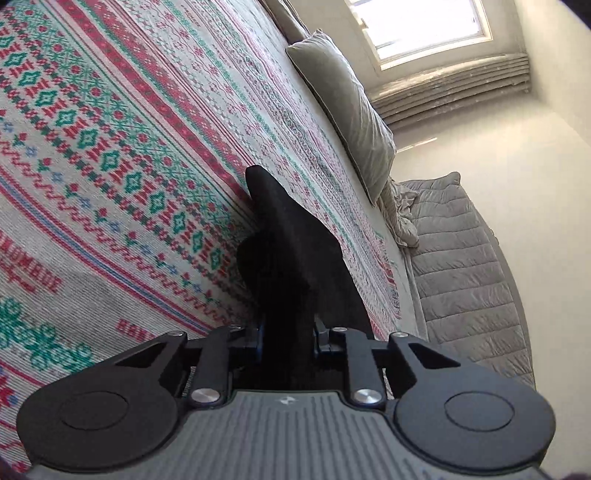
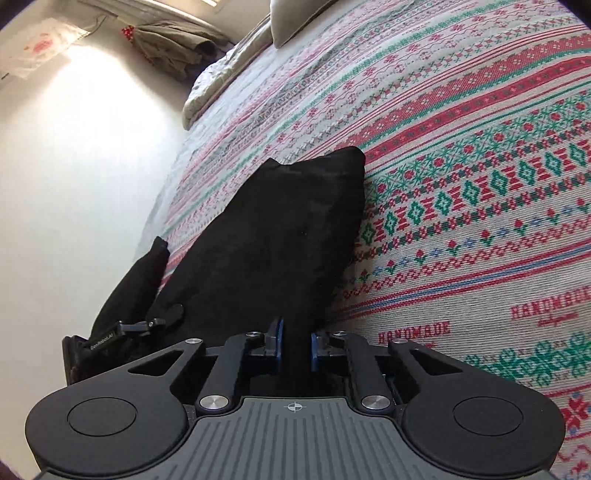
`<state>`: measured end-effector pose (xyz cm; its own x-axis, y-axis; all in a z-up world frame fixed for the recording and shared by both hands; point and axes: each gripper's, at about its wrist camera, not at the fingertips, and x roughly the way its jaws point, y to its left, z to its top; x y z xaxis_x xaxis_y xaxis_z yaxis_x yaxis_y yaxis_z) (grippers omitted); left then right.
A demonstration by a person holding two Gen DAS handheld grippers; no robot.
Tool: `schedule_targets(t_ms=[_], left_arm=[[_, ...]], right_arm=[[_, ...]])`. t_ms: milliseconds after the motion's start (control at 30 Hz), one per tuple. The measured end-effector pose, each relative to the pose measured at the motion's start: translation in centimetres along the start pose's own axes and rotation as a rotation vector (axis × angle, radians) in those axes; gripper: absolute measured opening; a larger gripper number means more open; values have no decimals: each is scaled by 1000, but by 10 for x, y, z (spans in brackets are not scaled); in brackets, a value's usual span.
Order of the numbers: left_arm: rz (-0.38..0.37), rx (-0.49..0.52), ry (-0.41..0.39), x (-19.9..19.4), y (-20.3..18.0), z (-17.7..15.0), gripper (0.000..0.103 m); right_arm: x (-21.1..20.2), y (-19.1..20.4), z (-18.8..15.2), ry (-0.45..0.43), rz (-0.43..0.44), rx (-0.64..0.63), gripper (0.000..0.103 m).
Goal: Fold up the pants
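On patterned woven bedspread [image 2: 461, 155], soft black pants [image 2: 266, 236]

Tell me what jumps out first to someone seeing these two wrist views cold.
The black pants stand out, dark against the busy red-and-green patterned bedspread, rising from between the jaws in the middle of each view. Both the right gripper and the left gripper are clamped on that fabric. In the left view a grey pillow lies at the far edge of the bed under a bright window.
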<state>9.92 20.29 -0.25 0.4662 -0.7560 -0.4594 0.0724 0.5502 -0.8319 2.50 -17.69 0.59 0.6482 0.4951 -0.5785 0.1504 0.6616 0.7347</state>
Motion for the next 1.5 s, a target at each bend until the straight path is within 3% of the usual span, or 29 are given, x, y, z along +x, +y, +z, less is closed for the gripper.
schedule_targets(t_ms=[200, 300, 500, 700, 800, 867, 933, 1100, 1233, 1400, 1500], left_arm=[[23, 73, 48, 51, -39, -2, 36], [18, 101, 50, 85, -54, -2, 36], [-22, 117, 8, 124, -73, 3, 35], [-107, 110, -56, 137, -75, 13, 36], [-27, 156, -99, 149, -75, 13, 41], [85, 194, -125, 159, -77, 10, 53], [108, 213, -148, 157, -81, 8, 57], [269, 374, -260, 132, -111, 2, 66], [288, 506, -304, 115, -135, -17, 68], [296, 773, -228, 126, -162, -58, 70], [323, 841, -164, 142, -160, -74, 70]], right_arm=[[-41, -33, 25, -81, 14, 87, 9], [-56, -50, 40, -145, -18, 93, 9], [-69, -84, 64, -271, -35, 89, 9], [-75, -97, 81, -384, 27, 40, 9], [-64, -100, 90, -420, 40, 6, 12], [-48, -104, 95, -412, -37, 15, 18], [-38, -107, 94, -388, -139, 9, 28], [-56, -90, 87, -434, -184, -68, 36], [-71, -64, 68, -474, -245, -217, 37], [-62, -29, 37, -431, -273, -425, 40], [-44, -15, 22, -380, -310, -536, 47]])
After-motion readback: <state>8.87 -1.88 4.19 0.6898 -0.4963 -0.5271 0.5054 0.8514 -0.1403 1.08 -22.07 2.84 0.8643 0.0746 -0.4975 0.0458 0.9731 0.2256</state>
